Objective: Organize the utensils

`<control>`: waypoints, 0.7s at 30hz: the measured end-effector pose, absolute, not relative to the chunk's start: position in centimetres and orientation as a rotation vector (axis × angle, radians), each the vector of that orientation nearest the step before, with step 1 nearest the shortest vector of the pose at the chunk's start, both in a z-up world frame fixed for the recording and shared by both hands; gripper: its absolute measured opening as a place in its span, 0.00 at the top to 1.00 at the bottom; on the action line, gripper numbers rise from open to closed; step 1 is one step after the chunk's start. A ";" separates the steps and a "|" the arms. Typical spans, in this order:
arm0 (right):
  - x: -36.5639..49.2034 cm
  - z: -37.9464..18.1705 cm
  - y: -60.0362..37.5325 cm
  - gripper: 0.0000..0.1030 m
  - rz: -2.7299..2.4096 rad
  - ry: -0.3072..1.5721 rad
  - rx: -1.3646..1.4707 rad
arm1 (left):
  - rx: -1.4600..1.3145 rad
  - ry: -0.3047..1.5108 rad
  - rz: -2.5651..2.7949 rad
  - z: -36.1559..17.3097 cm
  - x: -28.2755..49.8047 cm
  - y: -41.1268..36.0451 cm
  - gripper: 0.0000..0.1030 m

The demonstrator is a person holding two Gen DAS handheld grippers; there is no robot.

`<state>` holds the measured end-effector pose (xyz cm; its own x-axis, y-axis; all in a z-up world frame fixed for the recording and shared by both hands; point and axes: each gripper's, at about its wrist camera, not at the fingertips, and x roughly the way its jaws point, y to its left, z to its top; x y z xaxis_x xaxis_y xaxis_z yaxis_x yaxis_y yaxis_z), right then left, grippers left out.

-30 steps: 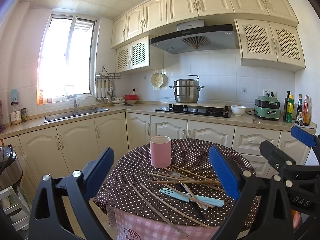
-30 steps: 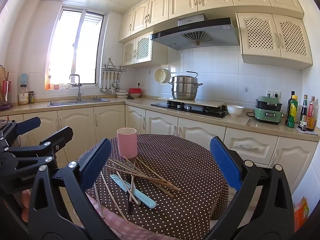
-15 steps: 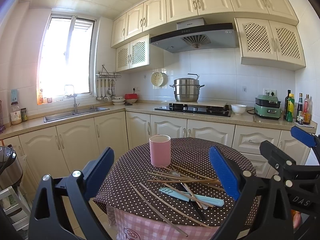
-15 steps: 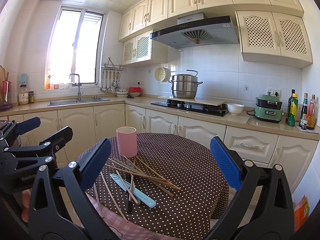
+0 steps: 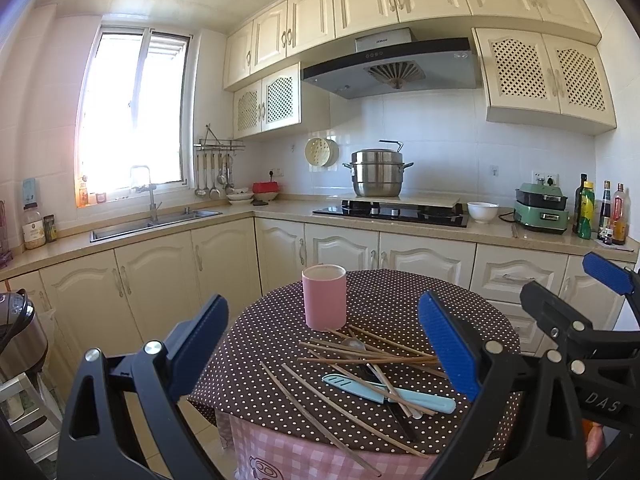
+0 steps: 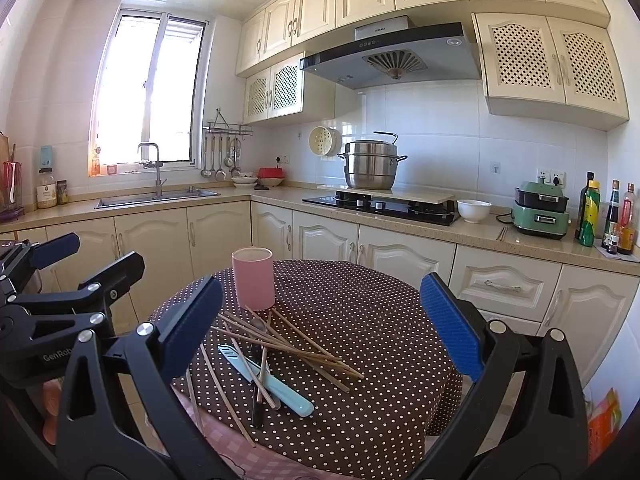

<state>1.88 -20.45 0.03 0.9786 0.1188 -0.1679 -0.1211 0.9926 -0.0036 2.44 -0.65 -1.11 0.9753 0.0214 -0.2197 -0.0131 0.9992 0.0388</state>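
Observation:
A pink cup (image 5: 324, 298) stands upright on the round table with a brown dotted cloth (image 5: 400, 296); the cup also shows in the right wrist view (image 6: 253, 278). In front of it lies a loose pile of wooden chopsticks (image 5: 360, 354) (image 6: 288, 344), a light blue knife (image 5: 390, 393) (image 6: 266, 380), a metal spoon (image 5: 354, 345) and a black-handled utensil (image 6: 256, 408). My left gripper (image 5: 324, 350) is open and empty, held short of the table. My right gripper (image 6: 320, 328) is open and empty beside it.
Cream cabinets and a counter run behind the table, with a sink (image 5: 156, 222), a stove with a steel pot (image 5: 378, 174), a white bowl (image 5: 483, 212), a green appliance (image 5: 542, 208) and bottles (image 5: 600, 212). A cooker (image 5: 16, 328) stands at the left.
Almost nothing: the right wrist view has shifted very slightly. Both grippers stay open and the utensils have not moved.

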 end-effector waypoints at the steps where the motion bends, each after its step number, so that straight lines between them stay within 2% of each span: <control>1: 2.0 0.0 -20.4 0.06 0.122 0.170 -0.014 | 0.038 0.224 0.019 -1.1 2.6 -0.6 0.09; 12: 4.0 -0.2 -20.2 0.06 0.133 0.194 -0.008 | 0.049 0.245 0.034 -1.1 4.7 -0.3 0.09; 21: 8.6 -1.8 -19.1 0.06 0.191 0.298 -0.003 | 0.047 0.359 0.076 -2.5 8.7 0.8 0.09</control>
<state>8.55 -19.06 -1.78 0.9382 0.1863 -0.2918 -0.1873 0.9820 0.0249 8.73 0.75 -2.50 0.9335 0.0828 -0.3488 -0.0660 0.9960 0.0597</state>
